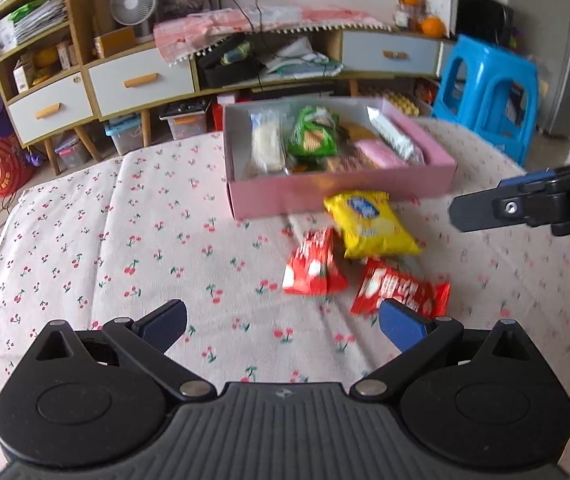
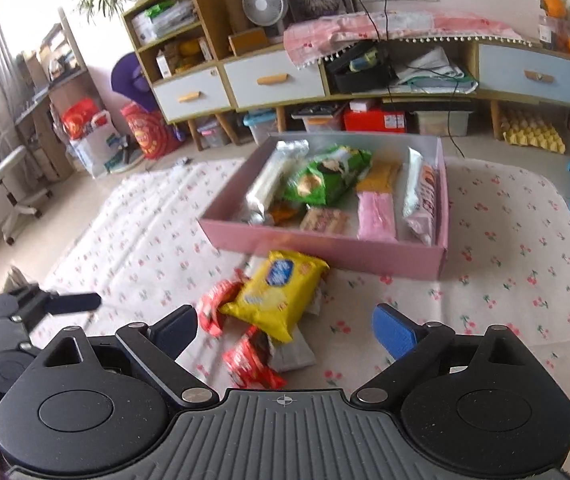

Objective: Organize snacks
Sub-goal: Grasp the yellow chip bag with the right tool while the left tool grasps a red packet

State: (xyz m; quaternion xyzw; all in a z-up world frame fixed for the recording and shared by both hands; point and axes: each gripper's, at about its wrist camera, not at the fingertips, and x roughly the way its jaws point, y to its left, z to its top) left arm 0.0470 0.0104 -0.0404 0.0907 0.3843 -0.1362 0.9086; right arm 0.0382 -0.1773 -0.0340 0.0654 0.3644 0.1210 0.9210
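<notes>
A pink box (image 1: 341,194) (image 2: 325,246) holds several snack packs, among them a green bag (image 1: 313,136) (image 2: 327,178). In front of it on the cherry-print cloth lie a yellow bag (image 1: 369,226) (image 2: 275,294) and two red packs (image 1: 313,266) (image 1: 401,290), also in the right wrist view (image 2: 215,308) (image 2: 251,362). My left gripper (image 1: 283,326) is open and empty, just short of the red packs. My right gripper (image 2: 285,328) is open and empty, with the yellow bag and a red pack between its fingers' line; it also shows at the right edge of the left wrist view (image 1: 525,204).
A low cabinet with drawers (image 1: 141,80) (image 2: 273,80) stands beyond the table. A blue plastic stool (image 1: 489,92) stands at the table's far right. My left gripper shows at the left of the right wrist view (image 2: 33,308).
</notes>
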